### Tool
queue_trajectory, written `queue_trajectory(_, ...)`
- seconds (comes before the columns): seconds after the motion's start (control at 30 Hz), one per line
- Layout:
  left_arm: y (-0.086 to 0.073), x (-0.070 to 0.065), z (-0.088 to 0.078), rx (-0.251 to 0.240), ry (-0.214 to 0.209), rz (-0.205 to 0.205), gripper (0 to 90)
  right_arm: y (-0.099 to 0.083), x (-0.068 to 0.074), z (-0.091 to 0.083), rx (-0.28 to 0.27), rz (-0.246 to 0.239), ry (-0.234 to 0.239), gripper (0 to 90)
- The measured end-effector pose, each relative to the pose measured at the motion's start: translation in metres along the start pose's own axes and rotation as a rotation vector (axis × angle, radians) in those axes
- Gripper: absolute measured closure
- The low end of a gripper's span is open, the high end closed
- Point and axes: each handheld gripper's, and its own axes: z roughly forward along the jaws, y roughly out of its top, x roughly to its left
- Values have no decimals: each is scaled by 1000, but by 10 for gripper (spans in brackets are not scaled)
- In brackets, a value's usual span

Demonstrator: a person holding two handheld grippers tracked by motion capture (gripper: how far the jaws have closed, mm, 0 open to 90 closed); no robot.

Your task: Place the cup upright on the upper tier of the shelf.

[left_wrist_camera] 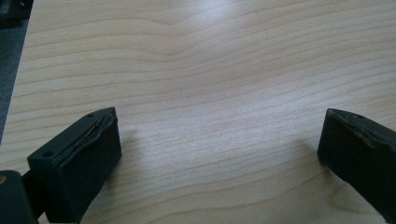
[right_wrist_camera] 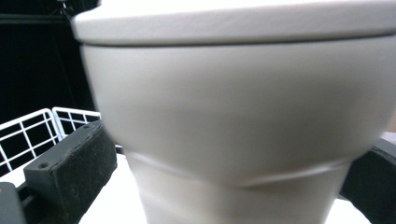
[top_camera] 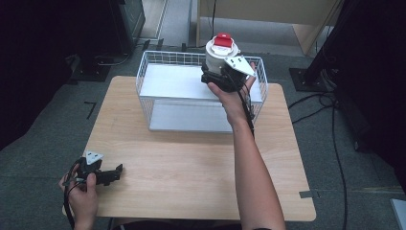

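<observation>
Right tool [top_camera: 224,72] is clamped around the white cup [top_camera: 219,53] with the red lid, held over the wire basket [top_camera: 158,60] at the surface's far edge, probably getting lowered in next, left tool [top_camera: 112,175] idle, jaws apart, near-left corner.

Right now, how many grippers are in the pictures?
2. The left gripper rests at the table's near left corner, fingers apart; the right gripper holds the white container over the wire basket.
</observation>
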Motion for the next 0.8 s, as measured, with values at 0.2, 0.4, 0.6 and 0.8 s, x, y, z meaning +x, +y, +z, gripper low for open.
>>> queue_trajectory(0.2, 0, 0, 0, 0, 0, 0, 0, -3, -3, -7, 8, 12, 10, 0)
queue_trajectory(0.4, 0, 0, 0, 0, 0, 0, 0, -6, -7, -19, 13, -1, 26, 0)
queue_trajectory(0.6, 0, 0, 0, 1, 1, 1, 0, -14, -10, -34, 22, -17, 36, 0)
queue_trajectory(0.8, 0, 0, 0, 1, 1, 3, 0, -26, -14, -52, 24, -25, 45, 0)
